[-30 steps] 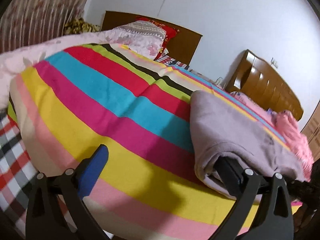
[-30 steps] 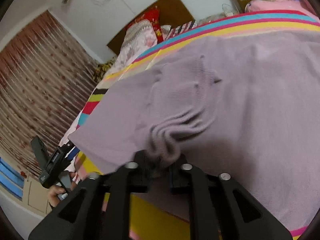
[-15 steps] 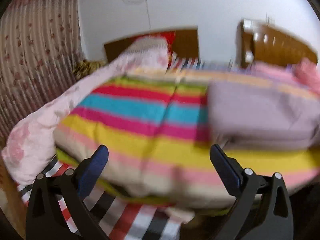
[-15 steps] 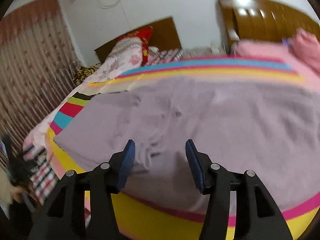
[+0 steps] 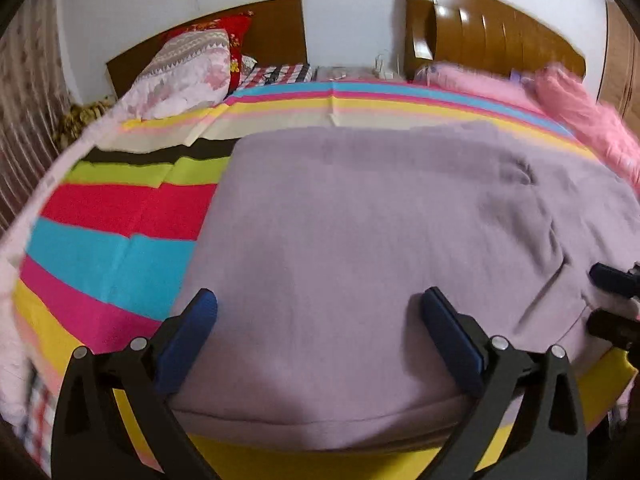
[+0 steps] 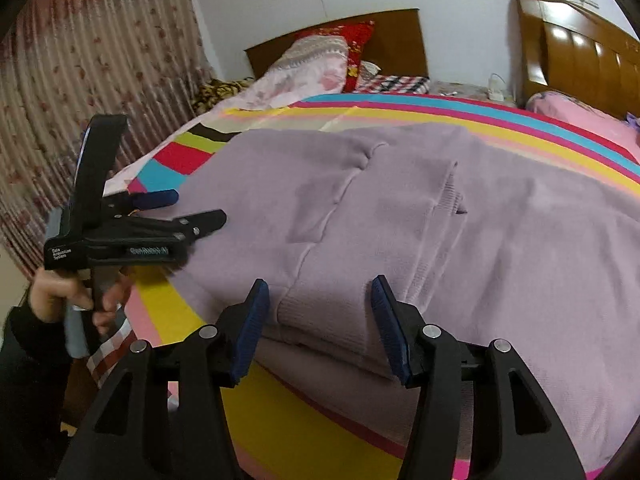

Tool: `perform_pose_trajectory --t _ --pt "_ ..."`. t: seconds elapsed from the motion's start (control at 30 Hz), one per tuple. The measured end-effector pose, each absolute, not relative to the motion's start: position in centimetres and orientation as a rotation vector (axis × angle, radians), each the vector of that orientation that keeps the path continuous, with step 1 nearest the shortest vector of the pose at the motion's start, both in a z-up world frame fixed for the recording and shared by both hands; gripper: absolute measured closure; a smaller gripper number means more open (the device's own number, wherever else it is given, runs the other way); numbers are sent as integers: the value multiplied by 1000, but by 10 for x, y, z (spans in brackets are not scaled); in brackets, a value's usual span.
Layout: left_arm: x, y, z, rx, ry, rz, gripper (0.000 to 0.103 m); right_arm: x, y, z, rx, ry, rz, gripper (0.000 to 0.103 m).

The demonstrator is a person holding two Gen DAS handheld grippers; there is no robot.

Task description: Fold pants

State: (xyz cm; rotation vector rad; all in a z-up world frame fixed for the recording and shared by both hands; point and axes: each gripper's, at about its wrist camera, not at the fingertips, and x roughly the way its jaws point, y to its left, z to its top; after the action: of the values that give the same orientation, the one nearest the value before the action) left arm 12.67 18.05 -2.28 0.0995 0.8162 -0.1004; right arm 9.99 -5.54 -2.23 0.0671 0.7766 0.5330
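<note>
Lilac pants (image 6: 400,216) lie beneath both grippers' parted jaws.

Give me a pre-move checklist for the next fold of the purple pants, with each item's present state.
1. Right gripper free of cloth: ok. Its jaws stand open, the ribbed cuff between them but not pinched.
2. Left gripper free: ok. Jaws wide apart over the pants, nothing clamped.
3. Pants fully on the striped blanket: ok, as far as the views reach; the right side runs out of frame.
4. Folded layers lined up: not ok. In the right wrist view the upper layer sits askew, with a ridge running up it.
5. Grippers clear of each other: ok. They are well apart.
6. Near hem lying flat: cannot tell, the jaws hide part of it.
</note>
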Motion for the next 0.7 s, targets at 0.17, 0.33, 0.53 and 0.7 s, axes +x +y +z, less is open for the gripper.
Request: perform_pose_trajectory --t 0.17,0.33,0.53,0.7 --pt "128 181 -26 109 809 -102 1 101 -50 -15 57 817 510 50" --pt "122 178 -29 106 798 -98 1 123 -55 11 73 800 467 36" --pt "119 175 -28 109 793 -100 1 191 -37 28 118 818 549 36" --pt "120 174 -28 109 792 -101 1 230 -30 -11 23 922 399 32"
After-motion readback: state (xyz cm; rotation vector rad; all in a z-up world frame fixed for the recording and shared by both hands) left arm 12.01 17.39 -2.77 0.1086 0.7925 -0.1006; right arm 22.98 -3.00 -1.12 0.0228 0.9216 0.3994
